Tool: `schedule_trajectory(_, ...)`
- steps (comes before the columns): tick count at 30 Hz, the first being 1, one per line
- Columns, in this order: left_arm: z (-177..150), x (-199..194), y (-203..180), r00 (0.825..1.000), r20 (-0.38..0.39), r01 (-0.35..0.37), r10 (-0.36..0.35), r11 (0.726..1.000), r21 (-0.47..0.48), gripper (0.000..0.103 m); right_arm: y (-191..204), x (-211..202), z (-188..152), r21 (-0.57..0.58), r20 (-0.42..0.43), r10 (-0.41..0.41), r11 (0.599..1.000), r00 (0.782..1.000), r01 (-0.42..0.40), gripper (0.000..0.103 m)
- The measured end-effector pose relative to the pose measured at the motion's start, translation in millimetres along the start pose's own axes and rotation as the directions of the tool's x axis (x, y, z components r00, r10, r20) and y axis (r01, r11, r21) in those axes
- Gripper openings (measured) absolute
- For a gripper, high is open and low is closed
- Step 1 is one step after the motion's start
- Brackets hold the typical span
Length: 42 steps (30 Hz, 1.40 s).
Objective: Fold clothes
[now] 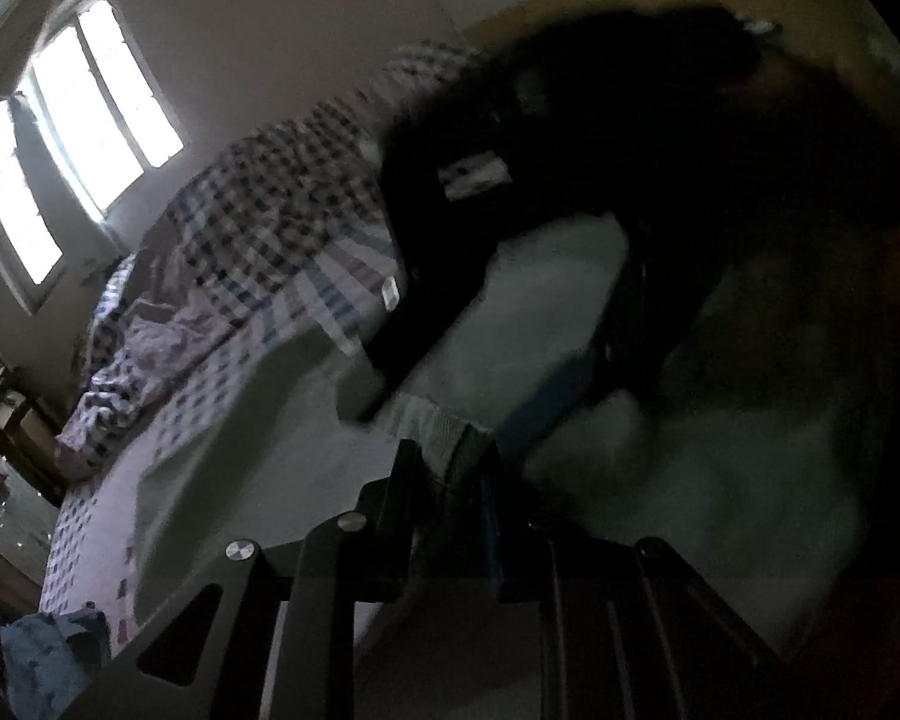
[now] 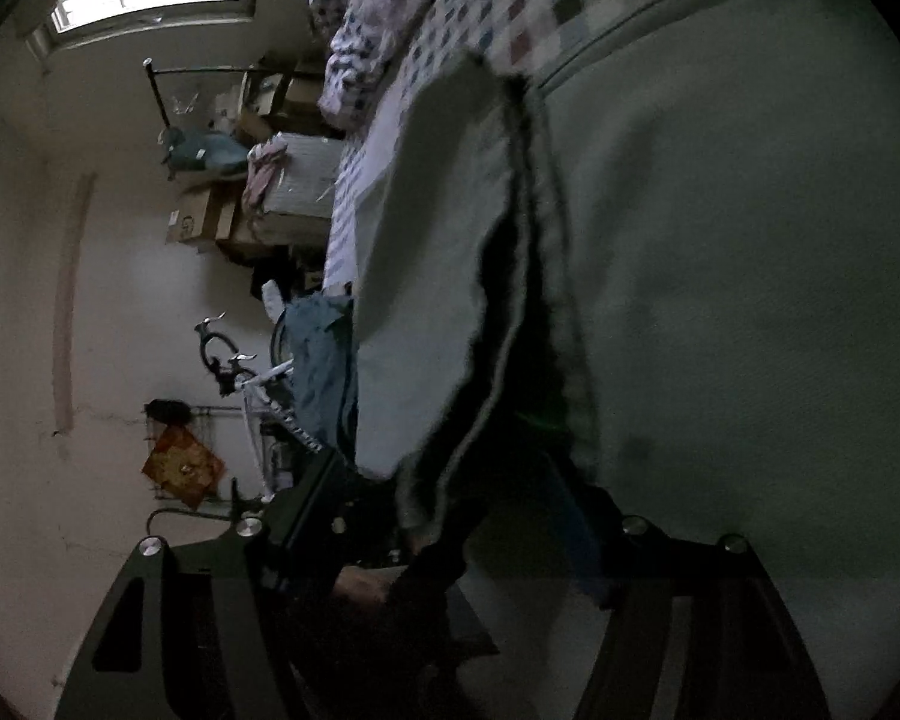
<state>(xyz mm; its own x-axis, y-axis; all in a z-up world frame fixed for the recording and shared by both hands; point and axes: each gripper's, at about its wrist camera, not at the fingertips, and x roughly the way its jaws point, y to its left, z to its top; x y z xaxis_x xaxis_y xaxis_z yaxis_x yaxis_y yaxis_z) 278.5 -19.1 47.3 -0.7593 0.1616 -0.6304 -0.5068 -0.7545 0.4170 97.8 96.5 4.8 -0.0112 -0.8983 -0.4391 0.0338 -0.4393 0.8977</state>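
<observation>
Near the left gripper (image 1: 450,468), a ribbed hem of the pale garment (image 1: 510,354) is clamped; beyond, the right gripper (image 2: 444,510), similarly clamped on it, is blurred dark. Checked bed (image 1: 258,228) lies far left.

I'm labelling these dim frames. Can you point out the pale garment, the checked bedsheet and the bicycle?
pale garment (image 2: 720,300): right wrist view, its broad flat panel.
checked bedsheet (image 1: 276,222): left wrist view, rumpled checked area.
bicycle (image 2: 225,354): right wrist view, handlebar.
</observation>
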Motion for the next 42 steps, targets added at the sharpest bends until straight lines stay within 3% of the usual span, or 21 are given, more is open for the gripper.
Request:
schedule_trajectory(5, -4.3, 11.6, -20.1, 0.998, -0.036, -0.039, 0.042, 0.995, 0.089, 0.022, -7.2, -16.4, 7.5, 0.032, 0.053, 0.006, 0.999, 0.999, -0.008, 0.071)
schedule_trajectory(11, -5.3, 17.0, -30.2, 0.997, -0.034, -0.065, 0.071, 0.987, 0.145, 0.025, -4.0, -23.4, 7.6, 0.014, 0.058, -0.004, 1.0, 0.998, 0.003, 0.071)
schedule_trajectory(13, -5.2, 16.0, -32.0, 0.998, -0.031, -0.041, 0.046, 0.988, 0.152, 0.034, -7.4, -27.6, 6.2, 0.011, 0.061, -0.011, 1.0, 0.998, 0.011, 0.071)
schedule_trajectory(14, -5.3, 14.7, -33.4, 0.999, -0.029, -0.018, 0.023, 0.988, 0.154, 0.045, -7.5, -28.8, 6.4, 0.01, 0.063, -0.014, 1.0, 0.998, 0.013, 0.071)
schedule_trajectory(15, -5.8, 12.7, -36.2, 1.0, -0.024, 0.0, 0.004, 0.987, 0.163, 0.05, -7.5, -30.0, 6.7, 0.009, 0.065, -0.016, 1.0, 0.998, 0.015, 0.071)
schedule_trajectory(20, -5.0, 19.4, -37.4, 0.999, -0.026, -0.038, 0.043, 0.982, 0.183, 0.053, -7.0, -34.2, 6.5, 0.005, 0.074, -0.021, 1.0, 0.997, 0.02, 0.071)
schedule_trajectory(23, -2.5, 26.8, -31.3, 0.997, -0.037, -0.067, 0.075, 0.983, 0.172, 0.05, -6.8, -35.3, 6.0, 0.001, 0.075, -0.02, 1.0, 0.997, 0.02, 0.071)
schedule_trajectory(24, -2.4, 29.2, -29.5, 0.996, -0.043, -0.072, 0.08, 0.983, 0.169, 0.036, -6.7, -35.7, 5.9, 0.0, 0.075, -0.02, 1.0, 0.997, 0.02, 0.071)
schedule_trajectory(27, -1.0, 29.0, -25.6, 0.996, -0.04, -0.071, 0.078, 0.985, 0.156, 0.024, -7.3, -36.1, 5.7, -0.001, 0.071, -0.018, 1.0, 0.997, 0.018, 0.071)
schedule_trajectory(34, 9.2, 11.6, -6.2, 0.994, 0.038, -0.1, 0.098, 0.992, 0.074, 0.02, -12.4, -25.9, 3.9, 0.025, 0.032, 0.034, 0.999, 0.999, -0.034, 0.072)
schedule_trajectory(42, 9.3, 4.3, -3.7, 0.997, 0.02, -0.073, 0.073, 0.997, 0.029, 0.021, -8.5, 9.9, 6.8, 0.026, -0.026, 0.059, 0.998, 0.998, -0.058, 0.072)
